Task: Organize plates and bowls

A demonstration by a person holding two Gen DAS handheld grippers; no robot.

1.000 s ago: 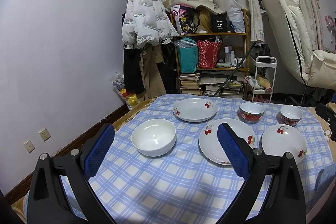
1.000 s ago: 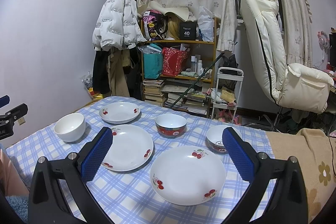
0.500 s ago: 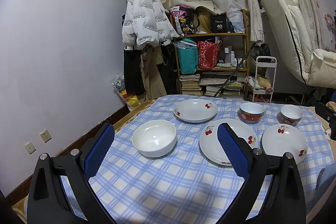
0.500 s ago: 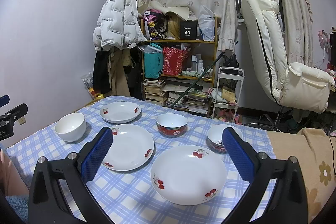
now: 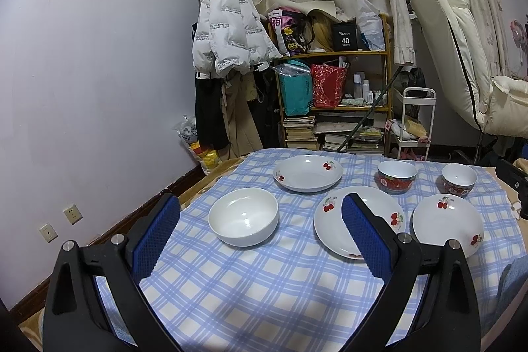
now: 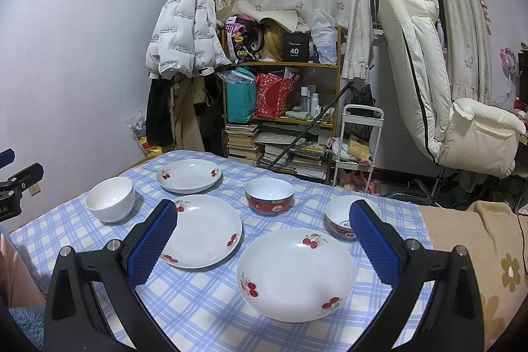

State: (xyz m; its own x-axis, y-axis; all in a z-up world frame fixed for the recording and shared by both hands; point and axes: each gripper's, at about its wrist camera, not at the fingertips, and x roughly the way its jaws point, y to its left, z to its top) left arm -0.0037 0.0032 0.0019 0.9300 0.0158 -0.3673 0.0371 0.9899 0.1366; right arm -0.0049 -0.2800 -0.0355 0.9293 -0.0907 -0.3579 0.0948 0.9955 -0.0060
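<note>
Left wrist view: left gripper (image 5: pixel 260 225) wide, empty, above white bowl (image 5: pixel 243 216); its pad hides part of middle plate (image 5: pixel 336 221).

Right wrist view: right gripper (image 6: pixel 262 235) wide, empty, over near plate (image 6: pixel 296 272); small bowl (image 6: pixel 340 216) partly hidden.

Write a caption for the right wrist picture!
Open right gripper hovers over a cherry plate on the checked tablecloth.
</note>
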